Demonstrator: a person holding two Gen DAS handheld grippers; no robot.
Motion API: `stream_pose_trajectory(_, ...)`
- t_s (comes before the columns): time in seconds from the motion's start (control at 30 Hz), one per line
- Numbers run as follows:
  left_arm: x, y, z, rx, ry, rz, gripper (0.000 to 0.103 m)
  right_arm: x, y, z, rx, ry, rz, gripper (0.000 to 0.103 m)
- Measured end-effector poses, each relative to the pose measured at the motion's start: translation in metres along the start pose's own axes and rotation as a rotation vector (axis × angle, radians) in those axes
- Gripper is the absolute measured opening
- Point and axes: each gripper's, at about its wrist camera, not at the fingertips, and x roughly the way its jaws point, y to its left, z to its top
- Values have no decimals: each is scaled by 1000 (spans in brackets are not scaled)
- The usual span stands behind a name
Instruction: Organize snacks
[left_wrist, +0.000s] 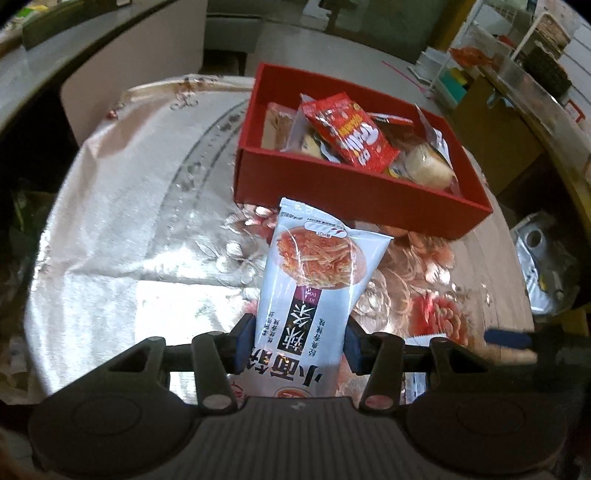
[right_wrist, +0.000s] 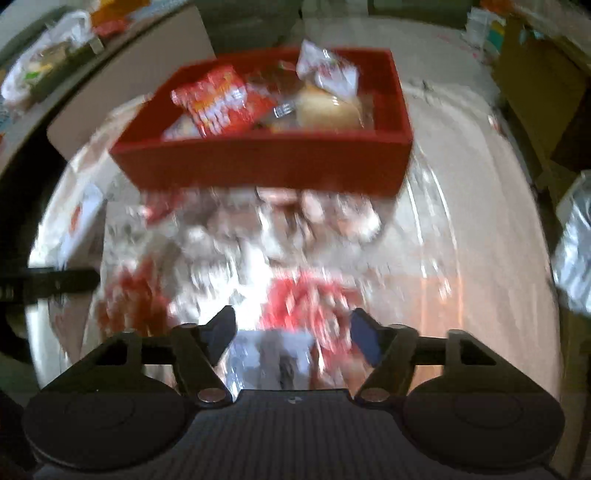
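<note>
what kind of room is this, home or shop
Probably a home living or dining area: a round table with a floral tablecloth, a red box of snacks on it, and cluttered storage shelves behind.

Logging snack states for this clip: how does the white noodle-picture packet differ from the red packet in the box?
The white packet is clamped in the left tongs outside the red box; the red packet lies loose on top inside it. White looks longer; red looks shorter and crinkled. Both are sealed snack bags.
</note>
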Motion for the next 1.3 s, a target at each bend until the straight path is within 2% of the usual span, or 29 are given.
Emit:
stream_pose_trajectory(0.1, 1, -4, 0, 3, 22, -18, 43, 12, 3, -22, -14, 58, 24, 88)
stream_pose_trajectory(0.17, -3, -12, 0, 17, 11, -42, 43, 22, 9, -28, -39, 84, 7, 86)
stream_pose_trajectory(0.2, -5, -16, -1, 32, 2, -43, 43, 25, 13, -30, -51, 82, -4, 88)
stream_pose_trajectory(0.3, -12, -22, -5, 61, -17, -14, 43, 32, 26, -32, -122, 77, -76, 92)
stream_pose_trajectory(0.37, -14, -18, -7, 51, -15, 8, 43, 40, 28, -37, -132, 108, -104, 103)
stream_pose_trajectory(0.47, -20, -10, -10, 34, -17, 48, 42, 41, 29, -36, -108, 111, -105, 103)
stream_pose_trajectory(0.63, -47, -8, -10, -4, -63, 74, 42, 44, 32, -29, -72, 117, -122, 103)
stream_pose_trajectory(0.77, -45, -17, -12, 49, -73, 118, 42, 41, 33, -35, -97, 101, -116, 103)
stream_pose_trajectory(0.93, -13, 4, -18, -9, -16, 125, 43, 32, 34, -41, -126, 103, -119, 94)
stream_pose_trajectory(1.0, -5, 12, -16, -75, 13, 102, 51, 27, 36, -40, -136, 105, -111, 82)
stream_pose_trajectory(1.03, -2, 13, -15, -94, 27, 75, 51, 22, 35, -38, -134, 100, -97, 68)
stream_pose_trajectory(1.07, -2, 11, -16, -94, 16, 49, 55, 19, 31, -38, -123, 93, -87, 65)
stream_pose_trajectory(1.1, -2, 7, -16, -88, -1, 48, 65, 19, 25, -38, -100, 87, -73, 65)
stream_pose_trajectory(1.17, 4, -5, -14, -58, -23, 105, 73, 21, 19, -37, -94, 79, -73, 65)
stream_pose_trajectory(1.27, 28, -16, -14, -11, -4, 202, 73, 21, 19, -33, -120, 44, -65, 65)
stream_pose_trajectory(1.3, 37, -16, -14, -11, 21, 232, 62, 22, 18, -33, -128, 35, -64, 65)
